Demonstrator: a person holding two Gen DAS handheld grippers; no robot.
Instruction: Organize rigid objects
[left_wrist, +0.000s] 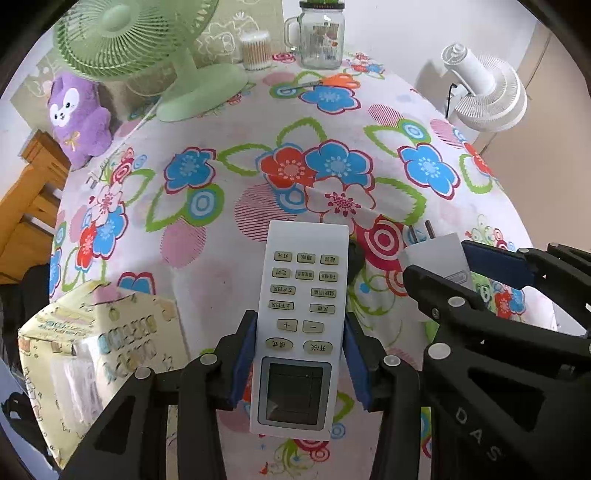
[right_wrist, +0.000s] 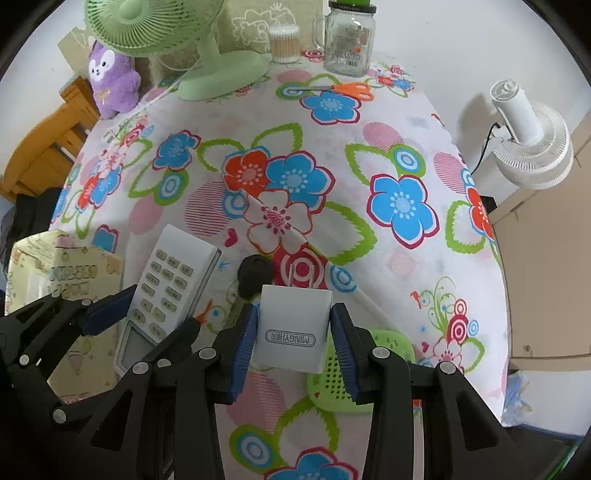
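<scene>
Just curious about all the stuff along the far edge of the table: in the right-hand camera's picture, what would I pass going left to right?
Purple plush toy → green fan → cotton swab tub → glass jar.

Two handheld grippers of black plastic. The left gripper (left_wrist: 300, 360) and right gripper (right_wrist: 293, 349) each have triangular cut-out arms, round silver-white rivets at the joints, and ribbed blue pads (right_wrist: 242, 354) lining the fingers. White letters "DAS" mark one arm.
</scene>
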